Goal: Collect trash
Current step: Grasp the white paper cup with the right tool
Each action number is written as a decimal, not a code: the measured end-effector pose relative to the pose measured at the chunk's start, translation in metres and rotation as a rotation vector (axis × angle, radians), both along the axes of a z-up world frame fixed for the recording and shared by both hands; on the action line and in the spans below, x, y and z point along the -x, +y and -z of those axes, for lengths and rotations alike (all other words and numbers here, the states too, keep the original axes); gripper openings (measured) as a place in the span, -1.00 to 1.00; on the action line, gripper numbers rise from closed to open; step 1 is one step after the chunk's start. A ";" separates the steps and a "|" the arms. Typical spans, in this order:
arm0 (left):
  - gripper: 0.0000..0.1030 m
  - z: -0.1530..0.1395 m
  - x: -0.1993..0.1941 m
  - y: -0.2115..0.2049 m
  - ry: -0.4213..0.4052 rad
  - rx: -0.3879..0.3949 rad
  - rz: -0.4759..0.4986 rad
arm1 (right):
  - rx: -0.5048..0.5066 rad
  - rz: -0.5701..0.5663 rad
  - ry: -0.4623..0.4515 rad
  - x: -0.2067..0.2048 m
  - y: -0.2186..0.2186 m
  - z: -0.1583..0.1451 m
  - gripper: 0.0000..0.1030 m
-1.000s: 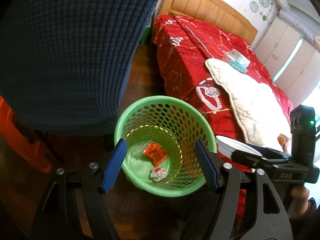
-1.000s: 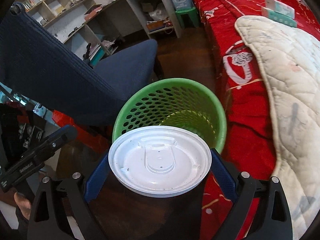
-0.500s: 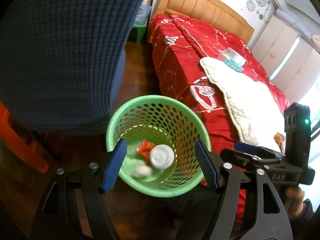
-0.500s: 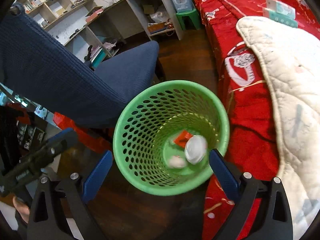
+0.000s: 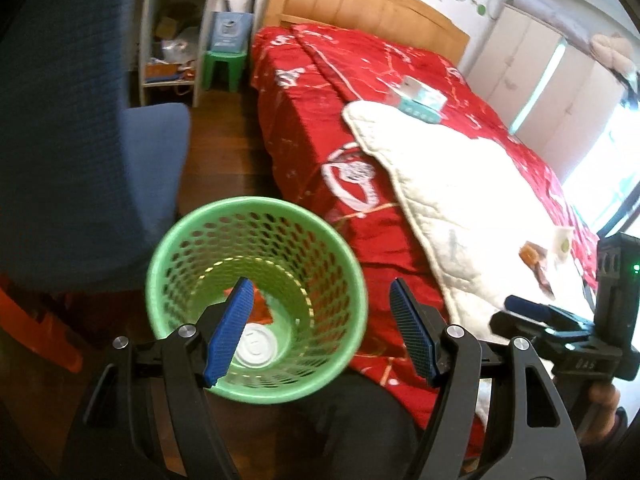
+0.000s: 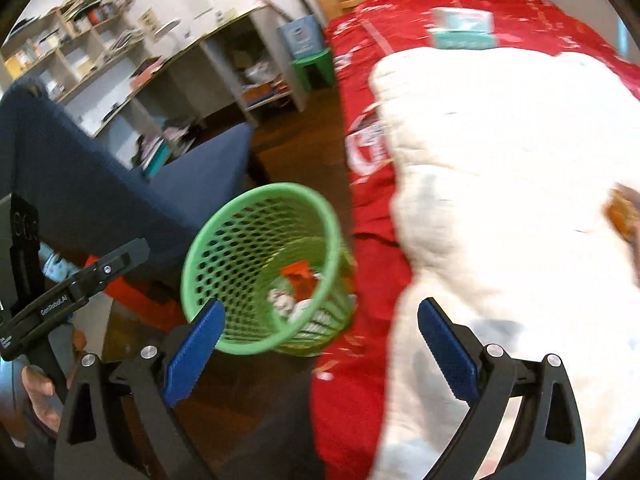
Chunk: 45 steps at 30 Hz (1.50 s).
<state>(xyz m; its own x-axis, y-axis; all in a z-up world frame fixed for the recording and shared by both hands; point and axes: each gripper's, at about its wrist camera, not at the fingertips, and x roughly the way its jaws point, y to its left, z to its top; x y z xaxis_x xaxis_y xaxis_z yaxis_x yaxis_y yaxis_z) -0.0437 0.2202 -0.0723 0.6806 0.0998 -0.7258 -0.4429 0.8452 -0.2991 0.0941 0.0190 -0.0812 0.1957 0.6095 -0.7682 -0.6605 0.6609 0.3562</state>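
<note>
A green mesh waste basket [image 5: 256, 216] stands on the wooden floor beside the bed; it also shows in the right wrist view [image 6: 256, 200]. Inside lie a white round lid [image 5: 256, 350], a red wrapper [image 6: 298, 276] and crumpled white paper [image 6: 282, 302]. My left gripper [image 5: 320, 332] is open and empty, held above the basket's right rim. My right gripper [image 6: 320, 350] is open and empty, held over the bed's edge to the right of the basket. An orange wrapper [image 5: 532, 254] and a small white cup [image 5: 562, 242] lie on the white quilt [image 5: 460, 184].
The bed with red cover [image 5: 316, 140] fills the right side. A blue chair [image 5: 80, 152] stands left of the basket. A teal box [image 5: 420, 98] lies on the bed. A green stool [image 5: 224, 66] and shelves [image 5: 172, 40] stand at the back.
The white lid left my right gripper and dropped into the basket. Both grippers have since swung to the right, toward the bed.
</note>
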 end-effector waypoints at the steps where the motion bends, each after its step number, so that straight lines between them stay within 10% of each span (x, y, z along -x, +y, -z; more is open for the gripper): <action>1: 0.36 0.000 -0.005 -0.005 0.001 -0.001 0.014 | -0.001 0.019 -0.007 -0.003 -0.009 -0.002 0.82; 27: 0.36 0.002 -0.096 -0.090 0.048 -0.007 0.203 | 0.094 0.531 -0.153 -0.170 -0.240 -0.026 0.80; 45: 0.36 0.003 -0.169 -0.141 0.079 -0.032 0.342 | 0.268 0.458 -0.171 -0.270 -0.246 0.005 0.64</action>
<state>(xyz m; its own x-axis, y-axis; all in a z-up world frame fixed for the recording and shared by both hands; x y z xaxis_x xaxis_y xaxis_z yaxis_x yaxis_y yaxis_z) 0.1255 0.0790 -0.0752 0.6202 -0.1009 -0.7779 -0.1531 0.9570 -0.2462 0.3643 -0.2266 -0.0865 0.5305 0.2210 -0.8184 -0.3186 0.9466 0.0492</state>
